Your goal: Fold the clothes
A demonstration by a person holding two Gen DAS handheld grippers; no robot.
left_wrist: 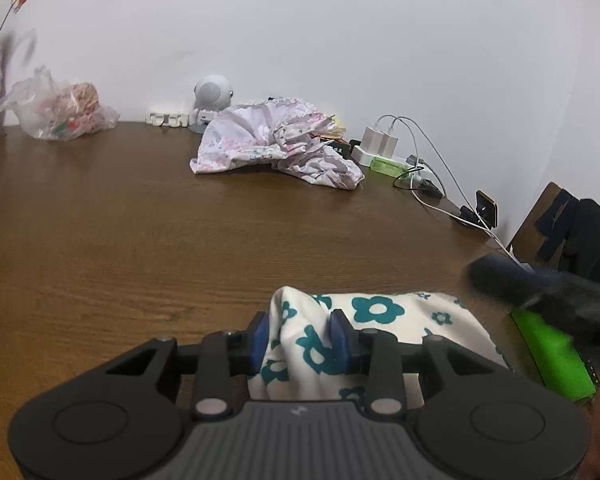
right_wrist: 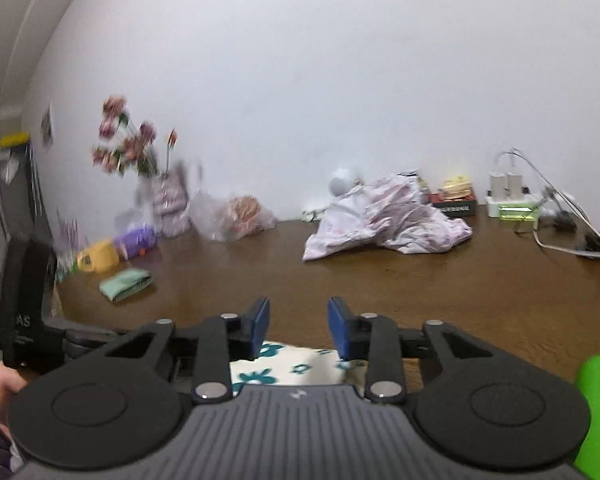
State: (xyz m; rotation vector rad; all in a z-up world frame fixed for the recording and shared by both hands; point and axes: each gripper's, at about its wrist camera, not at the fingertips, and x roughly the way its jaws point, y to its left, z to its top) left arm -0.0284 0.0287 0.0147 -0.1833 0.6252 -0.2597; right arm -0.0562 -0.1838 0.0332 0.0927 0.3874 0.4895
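A white cloth with teal flowers (left_wrist: 380, 312) lies at the near edge of the brown table (left_wrist: 140, 220). My left gripper (left_wrist: 300, 338) is shut on a bunched-up fold of it, with the blue pads (left_wrist: 260, 340) pressing from both sides. In the right wrist view the same cloth (right_wrist: 284, 368) shows low down, behind the finger bases. My right gripper (right_wrist: 299, 326) stands over it with its blue pads apart, and only bare table shows between them. The right tool's blurred dark and green body (left_wrist: 548, 304) hangs just right of the cloth.
A crumpled pink floral garment (right_wrist: 384, 216) lies at the back of the table. A power strip with chargers and cables (right_wrist: 512, 200) sits to its right. A plastic bag (right_wrist: 232, 216), flowers (right_wrist: 128, 148), a yellow mug (right_wrist: 98, 256) and a folded green cloth (right_wrist: 125, 283) are on the left.
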